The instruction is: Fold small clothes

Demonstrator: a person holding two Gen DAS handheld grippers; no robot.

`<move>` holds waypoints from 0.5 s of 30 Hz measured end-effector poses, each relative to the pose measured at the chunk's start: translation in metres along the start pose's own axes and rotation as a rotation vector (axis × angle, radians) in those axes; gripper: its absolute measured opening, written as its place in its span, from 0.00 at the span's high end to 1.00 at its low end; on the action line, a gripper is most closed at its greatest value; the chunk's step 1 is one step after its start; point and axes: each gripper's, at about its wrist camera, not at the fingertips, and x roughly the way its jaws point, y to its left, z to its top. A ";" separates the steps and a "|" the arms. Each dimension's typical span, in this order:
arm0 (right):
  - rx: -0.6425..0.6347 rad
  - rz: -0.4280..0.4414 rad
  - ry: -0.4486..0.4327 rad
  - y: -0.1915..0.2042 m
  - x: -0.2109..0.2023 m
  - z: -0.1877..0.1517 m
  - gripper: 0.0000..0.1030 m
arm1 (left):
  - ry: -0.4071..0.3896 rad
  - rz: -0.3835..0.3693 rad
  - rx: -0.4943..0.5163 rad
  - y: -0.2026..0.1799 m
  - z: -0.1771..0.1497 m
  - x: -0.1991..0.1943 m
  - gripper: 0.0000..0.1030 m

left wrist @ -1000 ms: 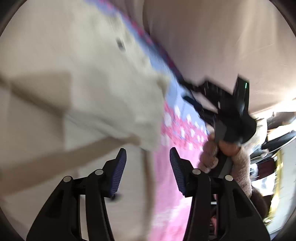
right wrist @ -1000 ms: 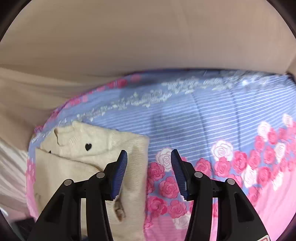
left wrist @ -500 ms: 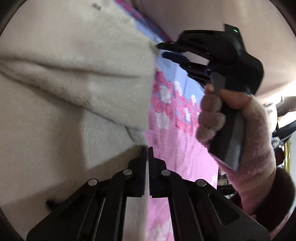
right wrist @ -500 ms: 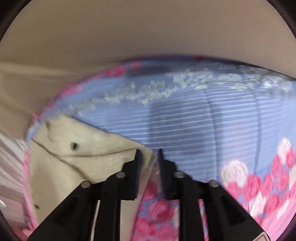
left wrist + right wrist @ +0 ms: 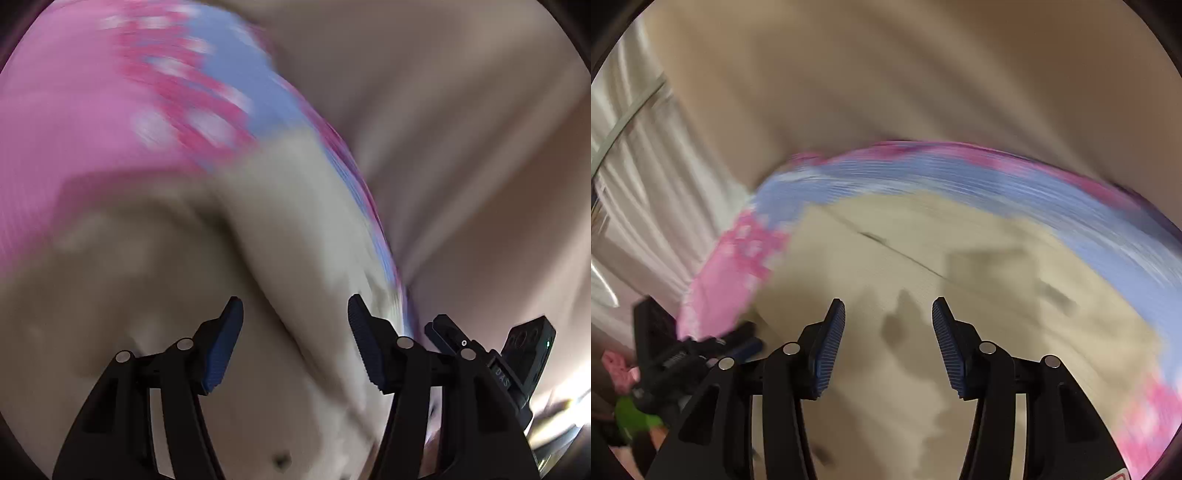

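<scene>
A cream knitted garment point(image 5: 258, 229) lies on the pink and blue flowered bed sheet point(image 5: 74, 110); the view is blurred by motion. My left gripper point(image 5: 295, 314) is open just above the garment, with nothing between its fingers. In the right wrist view the same cream garment point(image 5: 923, 251) spreads flat on the sheet point(image 5: 960, 173). My right gripper point(image 5: 888, 310) is open above it and holds nothing. The other gripper shows at the left wrist view's right edge point(image 5: 517, 354) and at the right wrist view's lower left point(image 5: 683, 354).
A beige fabric surface point(image 5: 886, 74) rises behind the bed. Pale folded curtains point(image 5: 635, 166) hang at the left in the right wrist view. A bright area point(image 5: 569, 398) lies at the left wrist view's lower right.
Both grippers were shut on the garment's edge half a second ago and are now open. Both views have swung, and the garment now lies folded flatter on the sheet.
</scene>
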 end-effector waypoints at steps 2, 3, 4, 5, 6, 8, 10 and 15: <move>-0.033 0.003 0.046 0.036 0.055 0.033 0.50 | 0.008 -0.024 -0.081 0.020 0.028 0.006 0.51; -0.038 -0.006 0.068 0.047 0.077 0.045 0.50 | 0.016 -0.015 -0.093 0.026 0.035 0.011 0.63; -0.042 -0.020 0.096 0.059 0.105 0.058 0.50 | 0.019 -0.017 -0.093 0.028 0.036 0.018 0.70; -0.047 -0.043 0.114 0.070 0.121 0.062 0.50 | 0.024 -0.023 -0.084 0.028 0.036 0.023 0.80; -0.061 -0.071 0.134 0.076 0.140 0.067 0.50 | 0.027 -0.026 -0.072 0.031 0.040 0.023 0.84; -0.111 -0.114 0.177 0.088 0.164 0.070 0.63 | 0.046 -0.029 -0.036 0.033 0.043 0.022 0.90; -0.143 -0.121 0.149 0.096 0.161 0.071 0.96 | 0.052 -0.030 0.014 0.035 0.045 0.014 0.92; -0.017 -0.147 0.054 0.066 0.144 0.078 0.97 | 0.074 -0.007 0.134 0.034 0.046 -0.002 0.92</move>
